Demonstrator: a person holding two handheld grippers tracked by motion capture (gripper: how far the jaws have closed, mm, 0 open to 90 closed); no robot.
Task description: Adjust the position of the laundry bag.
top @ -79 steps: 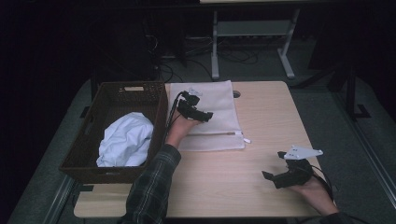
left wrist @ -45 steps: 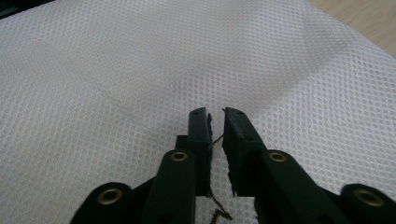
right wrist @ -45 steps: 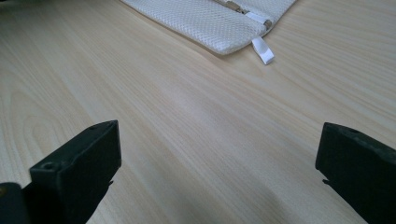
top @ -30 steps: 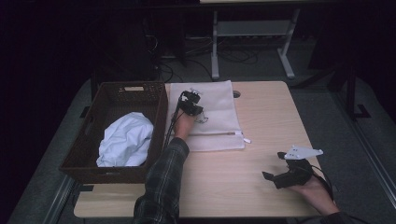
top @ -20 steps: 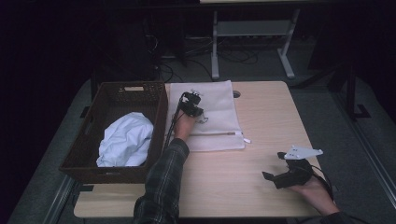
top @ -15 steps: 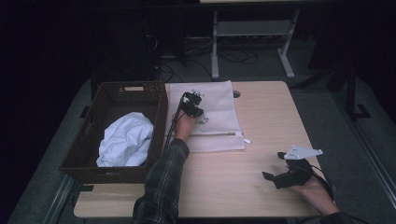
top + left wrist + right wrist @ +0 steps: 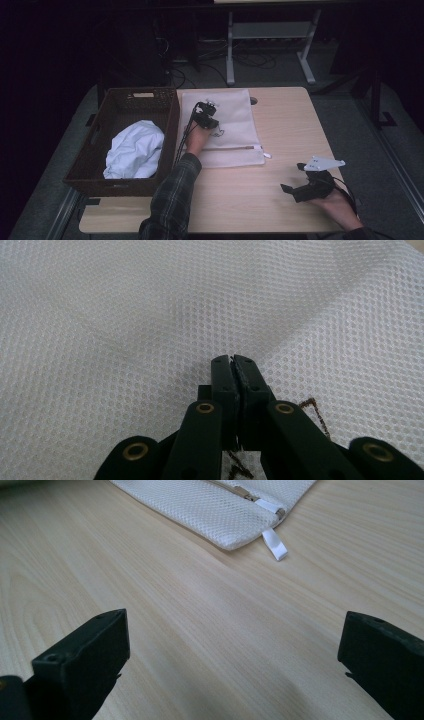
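A white mesh zip bag (image 7: 235,115) lies flat on the light wooden table (image 7: 290,125), its zipper (image 7: 235,147) along the near edge. My left gripper (image 7: 207,106) points down onto the bag's left half. In the left gripper view its jaws are pressed together at the tips (image 7: 233,360), right on the mesh (image 7: 125,315), which puckers slightly there. My right gripper (image 7: 292,177) rests on the table's near right with its jaws wide apart (image 7: 232,650) and bare wood between them. It faces the bag's corner (image 7: 210,500) and white pull tab (image 7: 274,544).
A dark woven basket (image 7: 125,95) stands at the table's left, touching the bag's edge, with a crumpled white cloth (image 7: 135,150) inside. A thin brown cord (image 7: 315,412) lies on the mesh by the left jaws. Desk legs and cables sit on the floor beyond the table.
Since the oldest frame the left gripper has swung from pointing right to pointing down at the bag. Over the last second nothing visibly moves. The right gripper has stayed put.
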